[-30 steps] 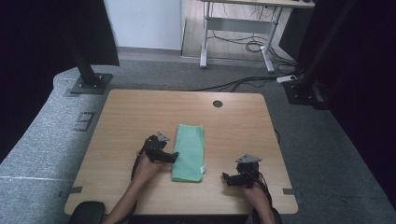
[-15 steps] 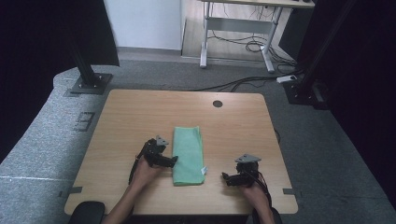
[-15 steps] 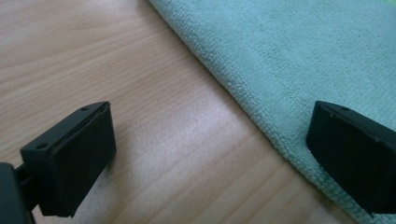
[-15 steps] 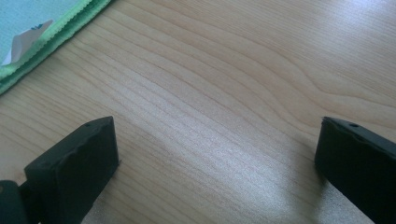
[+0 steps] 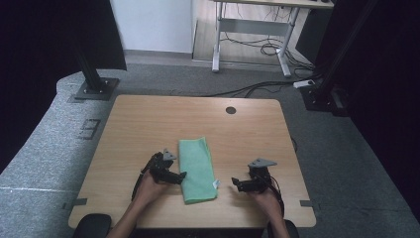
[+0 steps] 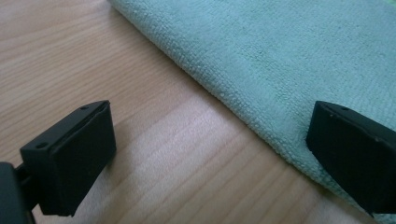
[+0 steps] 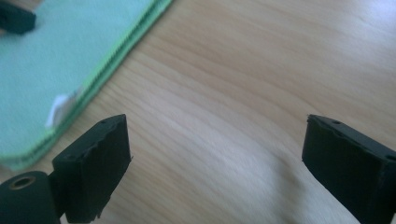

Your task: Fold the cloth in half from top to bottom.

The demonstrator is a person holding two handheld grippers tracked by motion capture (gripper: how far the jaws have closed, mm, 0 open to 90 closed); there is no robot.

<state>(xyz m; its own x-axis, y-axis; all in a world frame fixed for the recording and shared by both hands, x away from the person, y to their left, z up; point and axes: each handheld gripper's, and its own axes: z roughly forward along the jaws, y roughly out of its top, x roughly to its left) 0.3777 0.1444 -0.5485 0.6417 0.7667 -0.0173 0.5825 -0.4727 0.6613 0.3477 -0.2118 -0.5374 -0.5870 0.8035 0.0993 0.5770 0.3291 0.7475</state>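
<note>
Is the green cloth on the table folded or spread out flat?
Folded. The green cloth lies as a narrow strip, and the right gripper view shows stacked layers along its edge.

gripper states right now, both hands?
Left gripper: open, holding nothing, at the green cloth edge.
Right gripper: open, jaws just been closing, nothing between.

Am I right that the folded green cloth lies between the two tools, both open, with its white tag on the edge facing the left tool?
Not quite: the white tag sits on the edge facing the right tool, as the right gripper view shows. The rest holds: the folded green cloth lies between both open tools, the left tool at its other edge.
</note>
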